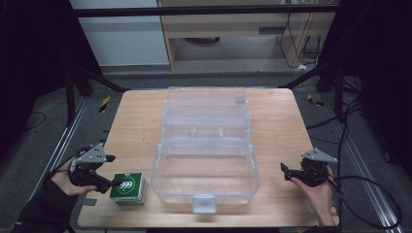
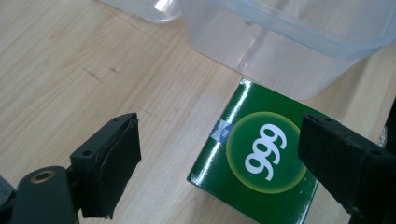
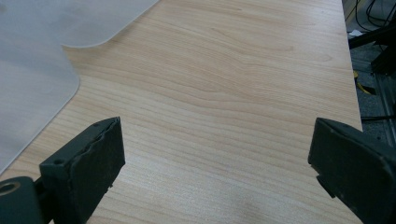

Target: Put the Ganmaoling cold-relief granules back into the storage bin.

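A green carton marked 999 (image 1: 128,188) (image 2: 261,163) lies on the wooden table (image 1: 277,126) near its front left corner, just left of a clear plastic organiser box (image 1: 156,170) (image 2: 280,51). My left gripper (image 1: 112,171) (image 2: 219,140) is open at the carton's left side. In the left gripper view one jaw stands apart from the carton over bare wood and the other hangs over its far edge, neither pressing. My right gripper (image 1: 286,173) (image 3: 215,144) is open at the front right, with bare table between its jaws.
The clear organiser stands open in stepped tiers across the table's middle, with a latch (image 1: 204,203) at its front. Its frosted edge (image 3: 28,84) shows left of my right gripper. Dark frame struts and cables lie beyond the table's edges.
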A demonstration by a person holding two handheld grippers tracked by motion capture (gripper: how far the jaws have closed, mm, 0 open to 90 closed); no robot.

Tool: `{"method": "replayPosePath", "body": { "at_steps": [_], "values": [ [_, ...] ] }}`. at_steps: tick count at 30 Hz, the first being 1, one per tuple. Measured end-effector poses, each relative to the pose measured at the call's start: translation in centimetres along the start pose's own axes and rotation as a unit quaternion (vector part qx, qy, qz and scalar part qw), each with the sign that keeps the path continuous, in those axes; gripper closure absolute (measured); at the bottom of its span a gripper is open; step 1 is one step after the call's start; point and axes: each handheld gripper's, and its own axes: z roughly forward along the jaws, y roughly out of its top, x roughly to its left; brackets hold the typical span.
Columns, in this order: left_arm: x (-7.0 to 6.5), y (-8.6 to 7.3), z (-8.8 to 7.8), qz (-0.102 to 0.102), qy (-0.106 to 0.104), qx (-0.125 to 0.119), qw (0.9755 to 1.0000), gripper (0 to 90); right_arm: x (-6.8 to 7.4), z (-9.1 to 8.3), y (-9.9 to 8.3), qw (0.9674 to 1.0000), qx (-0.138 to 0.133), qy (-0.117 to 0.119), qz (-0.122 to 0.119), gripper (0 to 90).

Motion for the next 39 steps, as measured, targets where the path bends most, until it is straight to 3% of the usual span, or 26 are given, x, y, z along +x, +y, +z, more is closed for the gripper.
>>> {"method": "replayPosePath", "body": {
  "at_steps": [6,10,17,23,26,39],
  "values": [
    [-0.2,0.2,0.3,0.025,-0.015,0.023,0.9993,11.1,0.0,0.1,-0.1,1.0,0.003,0.001,-0.008,3.7],
    [-0.6,0.3,1.0,0.049,-0.028,0.05,0.9971,8.6,0.0,0.1,-0.1,0.9999,0.005,0.001,-0.011,3.6],
    [-1.1,0.8,1.7,0.078,-0.045,0.069,0.9936,5.9,0.0,0.1,-0.1,0.9999,0.006,0.002,-0.013,3.5],
    [-1.4,1.0,2.4,0.091,-0.056,0.088,0.9904,4.7,0.1,0.1,-0.1,0.9998,0.01,0.002,-0.016,3.3],
    [-1.6,1.0,3.0,0.102,-0.065,0.102,0.9875,4.2,0.1,0.1,-0.1,0.9998,0.011,0.004,-0.014,3.1],
    [-1.7,1.2,4.9,0.115,-0.079,0.12,0.9829,1.8,0.2,0.3,-0.2,0.9996,0.018,0.006,-0.021,2.8]
  ]
}}
